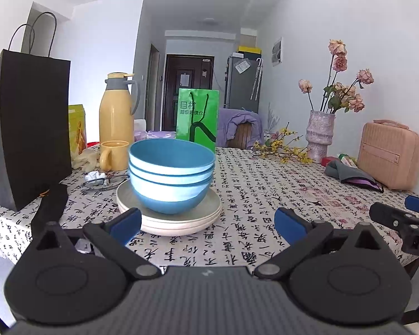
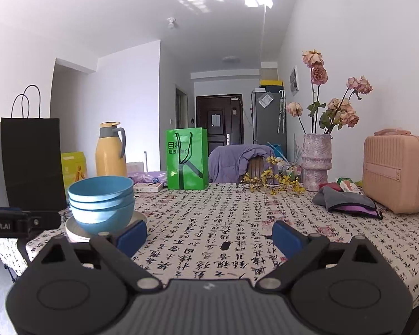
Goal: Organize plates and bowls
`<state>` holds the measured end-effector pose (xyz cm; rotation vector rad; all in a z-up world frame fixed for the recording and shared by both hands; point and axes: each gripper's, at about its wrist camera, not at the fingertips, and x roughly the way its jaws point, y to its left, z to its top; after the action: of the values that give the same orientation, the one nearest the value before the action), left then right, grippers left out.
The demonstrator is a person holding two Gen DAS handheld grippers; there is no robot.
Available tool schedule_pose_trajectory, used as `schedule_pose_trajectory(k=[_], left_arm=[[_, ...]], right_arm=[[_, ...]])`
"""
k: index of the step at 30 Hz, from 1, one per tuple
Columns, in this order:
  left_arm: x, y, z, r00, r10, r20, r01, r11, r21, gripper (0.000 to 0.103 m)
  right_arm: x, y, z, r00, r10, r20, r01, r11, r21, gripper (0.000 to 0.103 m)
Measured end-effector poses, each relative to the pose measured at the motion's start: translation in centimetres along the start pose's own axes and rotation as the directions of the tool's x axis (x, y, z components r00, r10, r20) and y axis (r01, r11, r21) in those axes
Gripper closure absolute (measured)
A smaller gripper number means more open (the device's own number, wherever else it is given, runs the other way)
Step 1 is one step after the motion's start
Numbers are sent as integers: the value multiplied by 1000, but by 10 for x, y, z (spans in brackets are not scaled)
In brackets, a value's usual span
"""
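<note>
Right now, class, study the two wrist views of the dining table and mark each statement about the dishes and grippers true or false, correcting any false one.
1. Three blue bowls sit nested in one stack. True.
2. The bowl stack rests directly on the tablecloth. False: it stands on stacked white plates.
3. The left gripper is shut on a plate. False: its jaws are open and empty.
4. The right gripper is open, with only tablecloth between its pads. True.
5. The yellow mug stands on the plates. False: it stands on the table behind them, near the yellow thermos jug.
</note>
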<state>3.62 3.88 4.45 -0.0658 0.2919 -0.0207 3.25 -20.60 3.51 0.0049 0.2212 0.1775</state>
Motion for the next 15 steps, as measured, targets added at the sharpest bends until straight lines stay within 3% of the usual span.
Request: schedule_pose_trajectory(k=[6, 15], left_arm=[[-14, 7, -15, 1000, 24, 6, -24, 1000, -9, 0], [-14, 5, -21, 1000, 26, -2, -26, 1000, -2, 0]], right_arm=[[-2, 13, -23, 998, 37, -49, -37, 999, 13, 6], [-1, 14, -27, 998, 34, -55, -33, 999, 23, 6]])
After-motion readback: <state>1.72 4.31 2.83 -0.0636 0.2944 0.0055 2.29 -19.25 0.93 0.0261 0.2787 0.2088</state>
